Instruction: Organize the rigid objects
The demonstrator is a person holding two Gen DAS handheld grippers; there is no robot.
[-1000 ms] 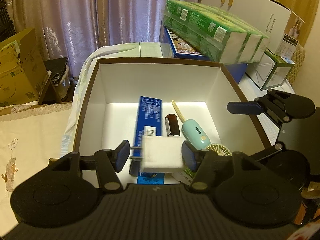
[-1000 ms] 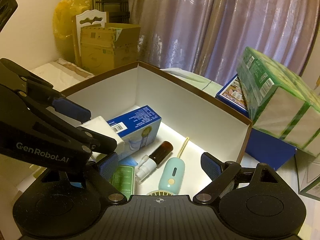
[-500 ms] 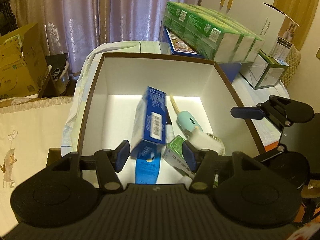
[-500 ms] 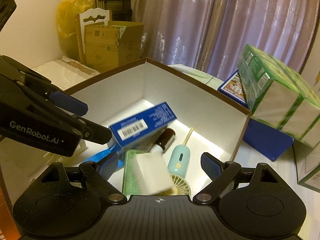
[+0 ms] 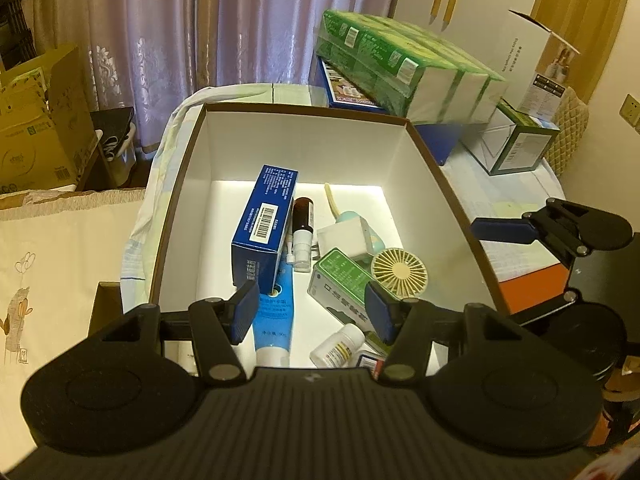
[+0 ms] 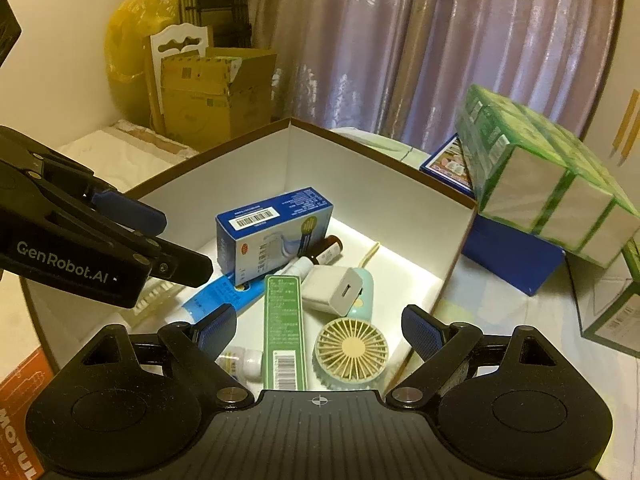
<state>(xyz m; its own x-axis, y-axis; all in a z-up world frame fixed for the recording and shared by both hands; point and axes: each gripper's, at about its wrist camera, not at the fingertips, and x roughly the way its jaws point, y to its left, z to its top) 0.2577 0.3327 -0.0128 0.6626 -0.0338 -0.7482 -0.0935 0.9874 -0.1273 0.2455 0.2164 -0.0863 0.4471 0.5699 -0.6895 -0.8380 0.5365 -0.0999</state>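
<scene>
Left gripper (image 5: 310, 312): fingers apart, nothing between the pads, held above the near end of the storage box (image 5: 304, 144).
Right gripper (image 6: 318, 330): fingers spread wide, nothing held, over the box's near right corner.
White charger cube (image 6: 331, 289): lies inside the box at centre, resting partly on the mint fan handle (image 6: 363, 294); its port face looks toward 4 o'clock in the right wrist view.
Blue carton (image 5: 264, 222): stands on a long edge, long axis running 12 to 6 o'clock, barcode face up.
Green carton (image 6: 284, 330): flat, long axis 12 to 6, barcode end nearest.
Blue tube (image 5: 274, 320): under the blue carton's near end, cap toward 6.
Spray bottle (image 5: 302, 236): between blue carton and cube.
Round fan head (image 6: 352, 350): at 5 o'clock of the cube.
Pill bottle (image 5: 338, 346): on its side, possibly touching the green carton.
Open floor: along the box's left wall and far wall.
</scene>
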